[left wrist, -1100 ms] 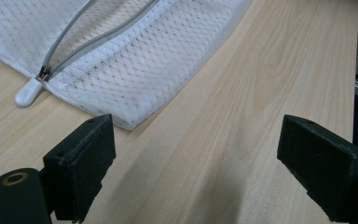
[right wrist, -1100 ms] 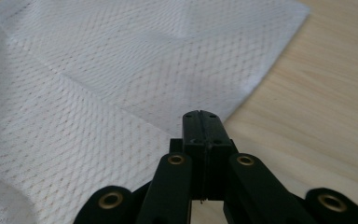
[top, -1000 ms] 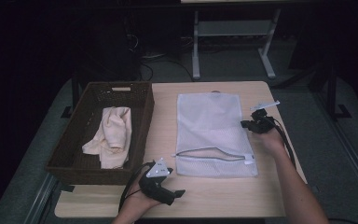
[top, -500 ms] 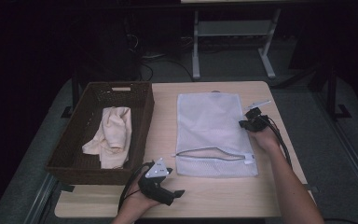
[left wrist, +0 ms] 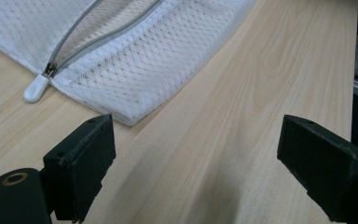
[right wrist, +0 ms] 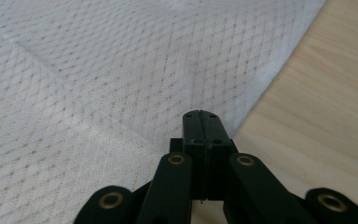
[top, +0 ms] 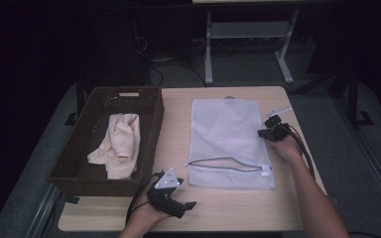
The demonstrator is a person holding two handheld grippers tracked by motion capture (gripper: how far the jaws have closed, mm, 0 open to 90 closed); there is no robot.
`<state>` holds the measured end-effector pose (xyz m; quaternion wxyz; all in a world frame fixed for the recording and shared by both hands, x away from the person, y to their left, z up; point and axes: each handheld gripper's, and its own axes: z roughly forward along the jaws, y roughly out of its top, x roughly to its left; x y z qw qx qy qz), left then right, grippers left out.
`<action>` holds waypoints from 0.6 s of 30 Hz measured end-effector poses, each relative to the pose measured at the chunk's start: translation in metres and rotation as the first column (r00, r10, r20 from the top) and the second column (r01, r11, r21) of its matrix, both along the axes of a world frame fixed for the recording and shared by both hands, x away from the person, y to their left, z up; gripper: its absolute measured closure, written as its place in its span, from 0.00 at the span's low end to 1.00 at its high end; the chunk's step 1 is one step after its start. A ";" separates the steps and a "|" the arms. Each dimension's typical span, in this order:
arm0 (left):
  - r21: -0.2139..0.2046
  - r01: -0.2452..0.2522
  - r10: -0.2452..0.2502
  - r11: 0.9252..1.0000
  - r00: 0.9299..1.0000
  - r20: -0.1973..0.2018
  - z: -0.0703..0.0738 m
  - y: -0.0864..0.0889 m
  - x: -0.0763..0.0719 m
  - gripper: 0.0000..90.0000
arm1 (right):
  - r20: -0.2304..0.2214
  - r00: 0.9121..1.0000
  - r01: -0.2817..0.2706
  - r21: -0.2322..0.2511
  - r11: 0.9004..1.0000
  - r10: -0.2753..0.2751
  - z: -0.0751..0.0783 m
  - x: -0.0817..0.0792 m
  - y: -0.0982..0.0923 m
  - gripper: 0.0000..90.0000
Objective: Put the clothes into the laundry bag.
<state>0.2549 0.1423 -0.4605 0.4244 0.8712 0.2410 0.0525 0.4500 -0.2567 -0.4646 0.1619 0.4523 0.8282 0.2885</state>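
Table [top: 238, 208] carries a wicker basket [top: 79, 168] with a cream cloth [top: 116, 144] beside a flat mesh laundry bag [top: 228, 134], zipper half open, likely awaiting the cloth. Right gripper [top: 267, 130] rests at the bag's right edge, fingers clenched and seemingly pinching mesh to anchor it; left gripper [top: 188, 204] waits near its front corner, fingers released.

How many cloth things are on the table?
2: a mesh bag lying flat on the table, and a cream cloth in the basket; more may hide beneath it.
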 end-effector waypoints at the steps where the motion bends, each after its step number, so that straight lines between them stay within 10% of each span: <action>1: 0.002 0.000 0.000 1.000 1.000 0.000 0.000 0.000 0.000 0.12 | -0.002 1.000 0.000 -0.001 1.000 0.000 0.000 -0.001 -0.001 1.00; 18: 0.007 -0.003 0.003 1.000 1.000 0.000 -0.001 -0.001 0.000 0.12 | -0.017 1.000 0.011 -0.005 1.000 -0.012 0.001 -0.038 -0.035 1.00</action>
